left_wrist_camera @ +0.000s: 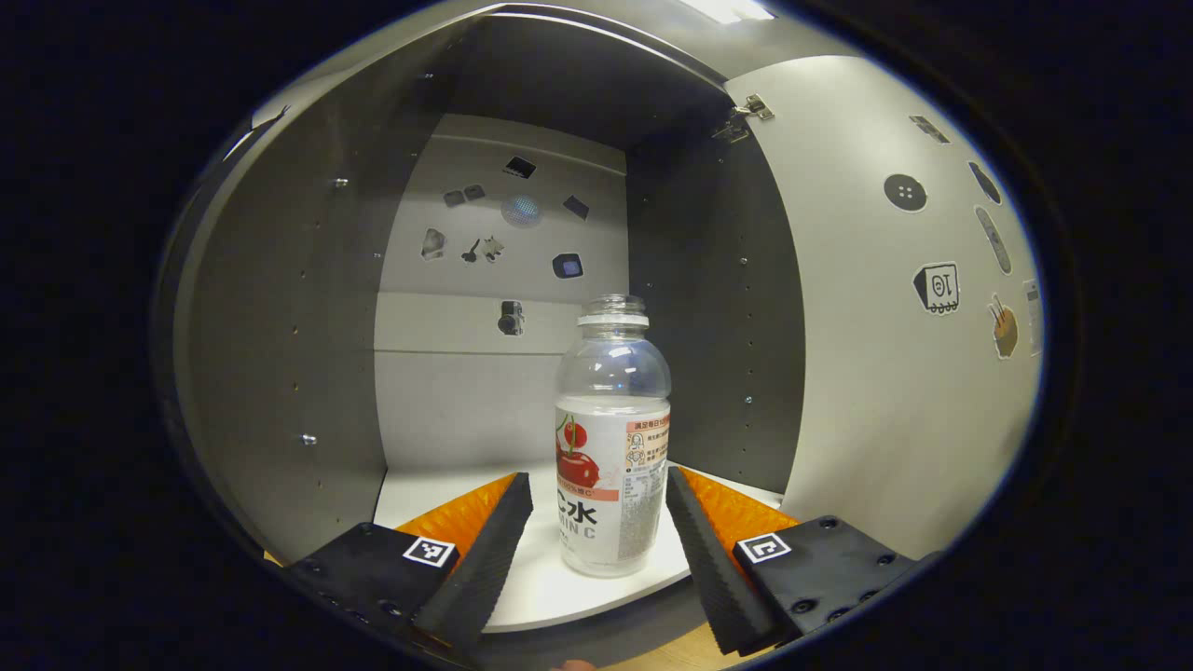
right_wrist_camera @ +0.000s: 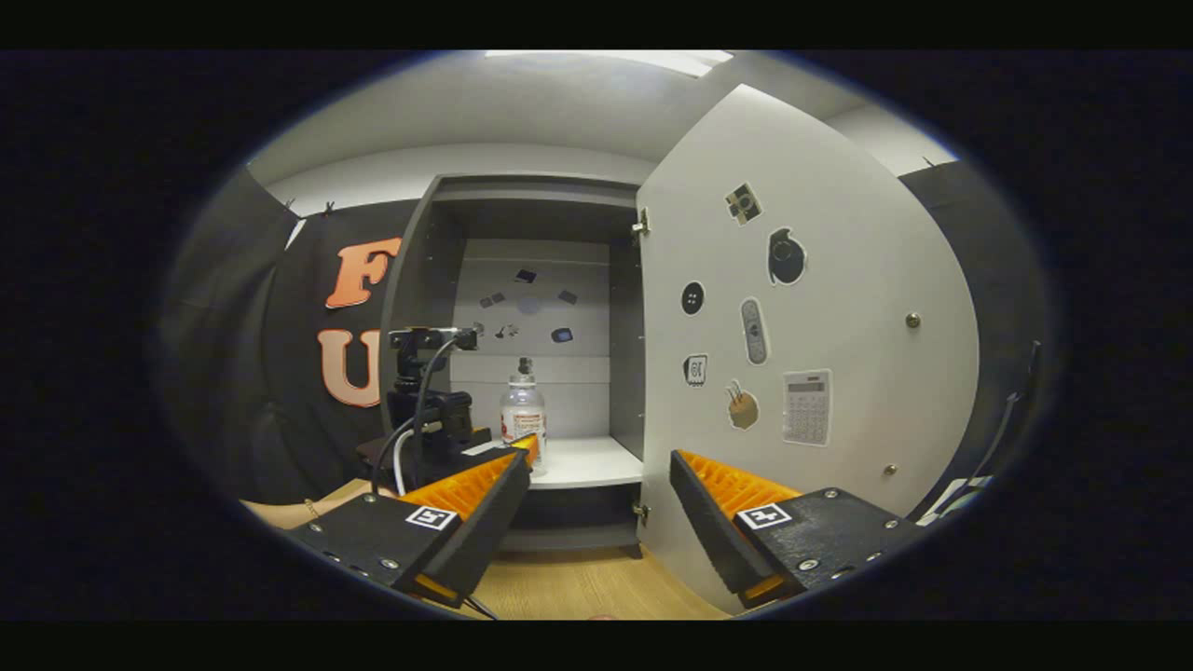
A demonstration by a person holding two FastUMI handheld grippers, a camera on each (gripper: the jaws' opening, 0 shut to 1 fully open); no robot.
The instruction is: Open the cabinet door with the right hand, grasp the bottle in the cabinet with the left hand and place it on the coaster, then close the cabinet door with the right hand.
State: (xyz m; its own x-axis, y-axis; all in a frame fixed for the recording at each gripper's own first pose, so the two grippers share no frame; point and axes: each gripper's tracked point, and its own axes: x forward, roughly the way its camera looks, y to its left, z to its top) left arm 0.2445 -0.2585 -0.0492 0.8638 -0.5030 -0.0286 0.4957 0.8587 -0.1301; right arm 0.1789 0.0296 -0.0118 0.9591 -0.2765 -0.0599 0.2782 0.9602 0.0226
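A clear uncapped bottle point(left_wrist_camera: 612, 438) with a red fruit label stands upright on the white shelf point(left_wrist_camera: 438, 494) inside the open cabinet. My left gripper point(left_wrist_camera: 596, 485) is open, its fingers flanking the bottle's lower half; the right finger sits very close to the label and the left one stands a little apart. In the right gripper view the bottle point(right_wrist_camera: 522, 410) is small inside the cabinet, with the left gripper point(right_wrist_camera: 438, 419) and its camera just to its left. My right gripper point(right_wrist_camera: 599, 466) is open and holds nothing, in front of the cabinet beside the door point(right_wrist_camera: 820, 308).
The cabinet door point(left_wrist_camera: 885, 373) is swung wide open on the right, stickers on its inner face. Grey side walls point(left_wrist_camera: 280, 373) close in the shelf, and stickers dot the back wall. A wooden tabletop point(right_wrist_camera: 578, 587) lies below the cabinet front.
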